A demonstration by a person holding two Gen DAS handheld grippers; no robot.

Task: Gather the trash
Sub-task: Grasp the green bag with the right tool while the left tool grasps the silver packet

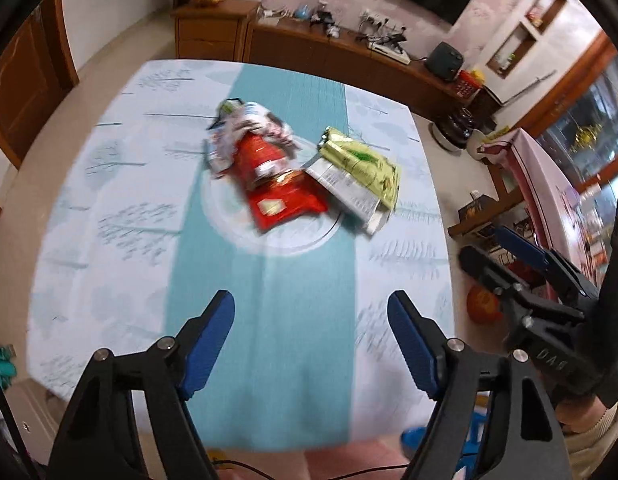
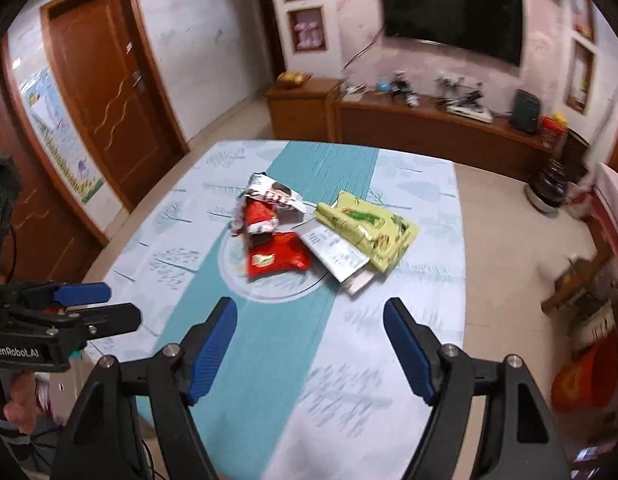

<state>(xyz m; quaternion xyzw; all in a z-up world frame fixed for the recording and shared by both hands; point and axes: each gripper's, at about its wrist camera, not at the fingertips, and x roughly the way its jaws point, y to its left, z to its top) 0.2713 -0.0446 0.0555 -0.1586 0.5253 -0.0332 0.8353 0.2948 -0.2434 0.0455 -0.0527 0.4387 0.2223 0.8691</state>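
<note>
Hovering above a table (image 1: pixel 109 208) draped in a pale cloth printed with grey trees and crossed by a broad teal stripe, the left claw (image 1: pixel 311 344) and the right claw (image 2: pixel 309 348) both stand wide, blue pads apart and nothing between them. No earlier picture is at hand, and motion blur softens much of the detail. Near the middle of the table, a heap of trash lies on a round, clear plate (image 1: pixel 293 240): a crumpled white foil wrapper (image 1: pixel 253 120) at the far end, a shiny red snack packet (image 1: pixel 277 188) overlapping it on the near side, and a flat yellow-green bag (image 1: pixel 365 160) to the right, atop a white printed sheet (image 1: pixel 341 184) that overhangs the plate's rim. The red packet's long axis runs from far-left to near-right in the left wrist view, and the yellow-green bag lies roughly parallel beside it. Bare cloth separates both claws from the heap. Beyond the table stand a low wooden cabinet (image 2: pixel 429 128) cluttered with small items, a wall-mounted black television (image 2: pixel 453 36) and a brown wooden door (image 2: pixel 109 88).
</note>
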